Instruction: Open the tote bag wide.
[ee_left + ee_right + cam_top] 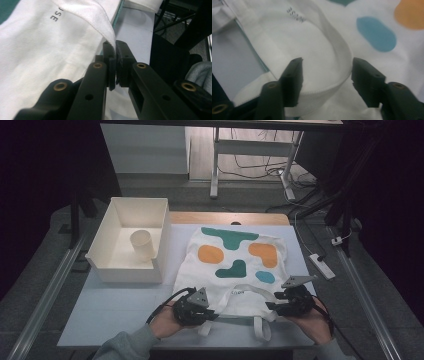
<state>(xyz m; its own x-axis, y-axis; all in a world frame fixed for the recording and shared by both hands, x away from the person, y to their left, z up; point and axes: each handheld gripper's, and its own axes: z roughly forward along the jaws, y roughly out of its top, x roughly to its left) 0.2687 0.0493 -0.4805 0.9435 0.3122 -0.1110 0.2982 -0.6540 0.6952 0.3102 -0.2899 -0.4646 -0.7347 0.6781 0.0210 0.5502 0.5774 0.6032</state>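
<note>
Pinching the bag [235, 257] edge at seven o'clock with left gripper [115, 62]; straddling the strap [337, 53] at five o'clock, right gripper [327, 72] half-wide, not gripping.

One tote bag [235, 265] with two handles; one white box [131, 240]; one cup [142, 245]; two grippers, left [200, 312] and right [280, 301].

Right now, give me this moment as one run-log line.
left gripper: shut on bag strap | right gripper: open, jaws either side of strap loop | tote bag: flat on table | cup: in box
</note>
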